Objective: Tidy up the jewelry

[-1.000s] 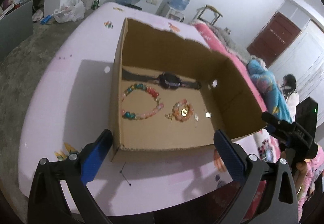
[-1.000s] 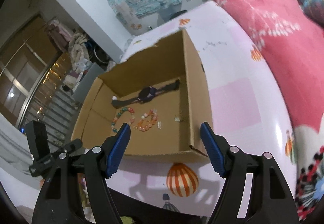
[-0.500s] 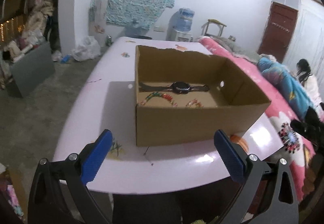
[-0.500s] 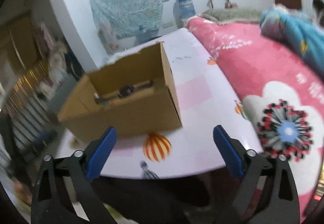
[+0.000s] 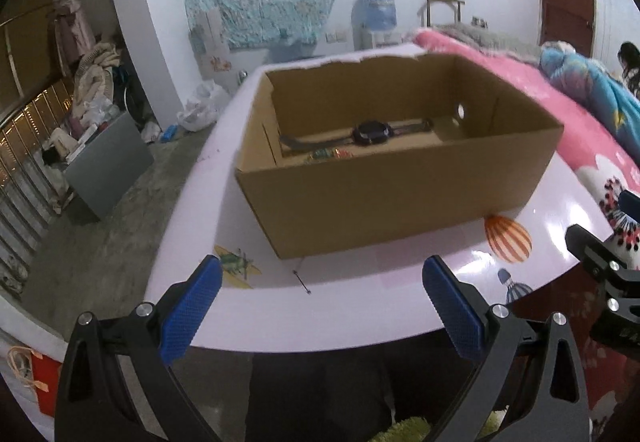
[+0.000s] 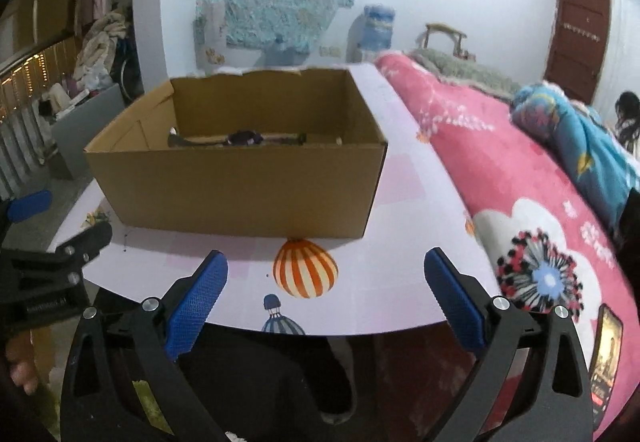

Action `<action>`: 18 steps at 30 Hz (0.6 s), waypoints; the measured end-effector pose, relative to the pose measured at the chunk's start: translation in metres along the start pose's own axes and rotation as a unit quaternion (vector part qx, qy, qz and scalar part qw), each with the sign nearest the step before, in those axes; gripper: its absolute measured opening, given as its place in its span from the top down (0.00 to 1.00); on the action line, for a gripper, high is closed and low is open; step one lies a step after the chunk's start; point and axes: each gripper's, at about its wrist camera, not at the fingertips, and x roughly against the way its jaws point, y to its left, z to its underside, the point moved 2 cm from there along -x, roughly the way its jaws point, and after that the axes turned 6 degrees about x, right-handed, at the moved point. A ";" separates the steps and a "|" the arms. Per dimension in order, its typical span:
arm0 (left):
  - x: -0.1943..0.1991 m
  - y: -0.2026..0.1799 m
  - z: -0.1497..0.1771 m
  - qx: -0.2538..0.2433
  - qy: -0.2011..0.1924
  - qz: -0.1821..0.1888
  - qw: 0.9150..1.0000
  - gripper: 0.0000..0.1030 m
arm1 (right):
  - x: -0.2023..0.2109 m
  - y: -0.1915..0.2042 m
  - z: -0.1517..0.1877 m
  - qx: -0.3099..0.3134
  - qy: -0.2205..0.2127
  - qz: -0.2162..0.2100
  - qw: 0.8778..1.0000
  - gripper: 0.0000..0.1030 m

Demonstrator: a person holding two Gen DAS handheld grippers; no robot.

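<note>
An open cardboard box [image 5: 384,194] stands on the pink table [image 5: 360,282]; it also shows in the right wrist view [image 6: 240,186]. Inside lies a black watch [image 5: 370,132], flat along the far wall, also seen in the right wrist view [image 6: 244,138]. A bit of a coloured bead bracelet [image 5: 326,154] shows above the near wall; the other jewelry is hidden by that wall. My left gripper [image 5: 320,306] is open and empty, low at the table's near edge. My right gripper [image 6: 326,298] is open and empty, also at the near edge.
A thin dark pin [image 5: 302,282] lies on the table in front of the box. A pink bed [image 6: 520,182] runs along the table's right side, with a person [image 6: 628,122] at its far end. Clutter and a grey cabinet [image 5: 104,166] stand on the left floor.
Both grippers have pulled back and dropped from above the box to the table's near edge. The box contents are now mostly hidden behind its near wall. Both stay open.
</note>
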 end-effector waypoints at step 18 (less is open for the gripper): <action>-0.021 -0.002 0.004 0.054 0.060 0.006 0.997 0.05 | -0.016 0.010 -0.001 -0.020 0.052 -0.034 0.998 0.08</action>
